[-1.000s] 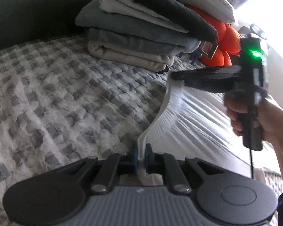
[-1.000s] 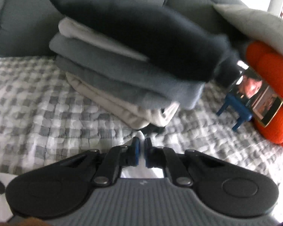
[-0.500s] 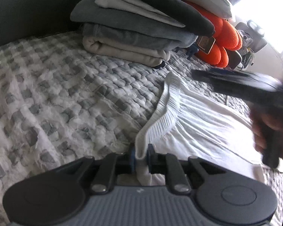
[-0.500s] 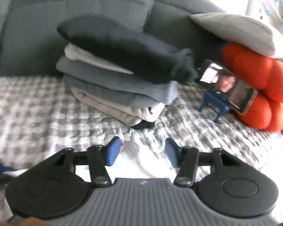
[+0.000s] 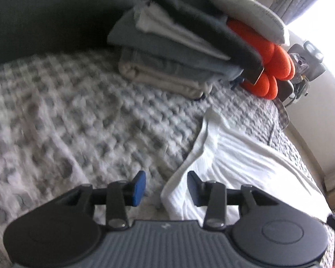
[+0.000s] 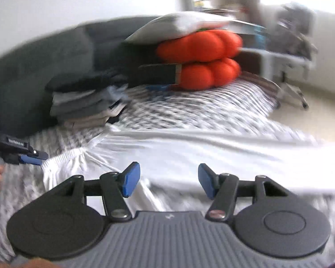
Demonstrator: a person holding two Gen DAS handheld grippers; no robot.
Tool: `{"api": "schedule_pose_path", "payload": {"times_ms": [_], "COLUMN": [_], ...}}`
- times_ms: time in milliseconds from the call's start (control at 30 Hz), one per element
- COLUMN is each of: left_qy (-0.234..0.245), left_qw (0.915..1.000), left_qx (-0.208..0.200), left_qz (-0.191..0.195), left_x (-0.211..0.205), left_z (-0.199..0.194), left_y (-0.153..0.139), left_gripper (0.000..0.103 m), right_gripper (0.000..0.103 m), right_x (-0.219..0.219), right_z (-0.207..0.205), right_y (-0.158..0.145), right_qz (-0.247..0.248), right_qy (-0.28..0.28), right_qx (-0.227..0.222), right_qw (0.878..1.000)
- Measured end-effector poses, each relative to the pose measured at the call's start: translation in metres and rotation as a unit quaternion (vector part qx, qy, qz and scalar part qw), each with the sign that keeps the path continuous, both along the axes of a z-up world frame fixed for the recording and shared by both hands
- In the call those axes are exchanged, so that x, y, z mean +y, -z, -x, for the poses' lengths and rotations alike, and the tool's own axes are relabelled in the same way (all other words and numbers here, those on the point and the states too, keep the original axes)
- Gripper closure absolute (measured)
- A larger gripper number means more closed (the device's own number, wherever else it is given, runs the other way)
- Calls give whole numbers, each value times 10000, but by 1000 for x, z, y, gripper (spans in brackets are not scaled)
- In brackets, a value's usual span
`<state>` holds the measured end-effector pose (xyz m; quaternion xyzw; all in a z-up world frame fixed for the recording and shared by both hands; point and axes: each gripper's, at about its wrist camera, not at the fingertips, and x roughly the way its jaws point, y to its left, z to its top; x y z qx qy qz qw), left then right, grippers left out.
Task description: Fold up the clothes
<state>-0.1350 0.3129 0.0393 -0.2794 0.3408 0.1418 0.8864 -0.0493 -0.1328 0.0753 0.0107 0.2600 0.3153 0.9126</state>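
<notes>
Your left gripper (image 5: 165,184) has just been opening, letting go the white garment (image 5: 245,156); right gripper (image 6: 165,181) is open & empty. Garment's flat on the bedspread (image 5: 78,116), unfolded; folded stack (image 5: 178,51) is done behind.

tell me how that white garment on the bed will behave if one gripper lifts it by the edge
The white garment looks thin and creased, so it will probably droop and bunch. It likely weighs little. Lying on the textured quilt, it may drag rather than slide.
</notes>
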Motion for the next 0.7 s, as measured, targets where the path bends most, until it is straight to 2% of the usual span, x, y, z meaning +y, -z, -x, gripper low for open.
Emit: {"api": "schedule_pose_path", "payload": {"times_ms": [133,267,333,433,600,700], "left_qy": [126,655,860,1045,1229,1438], "left_qw": [9997,9968,9942,9914,9850,9827], "left_qx": [-58,0,103,366,603,659], "left_qz": [-186,-469,-637,-691,-1052,-964], "left_x": [-10,-37,-48,-52,-50,-47], "left_z": [-18,-50,-66,-86,-102,-108], "left_y": [-10,-12,-10,-3,0,4], "left_gripper": [61,63,63,65,67,67], "right_gripper": [41,41,41,41,41,41], "right_x": [-33,-48,-49,-54,-65,-67], "right_z": [20,31,33,37,42,40], "right_y": [10,13,17,21,26,27], "right_qz": [-408,-835,-827,-894,-956,-977], "right_qy": [312,353,349,433,495,536], "right_qx": [38,77,71,138,178,204], "right_qw": [9987,9959,9959,9950,9940,9936]}}
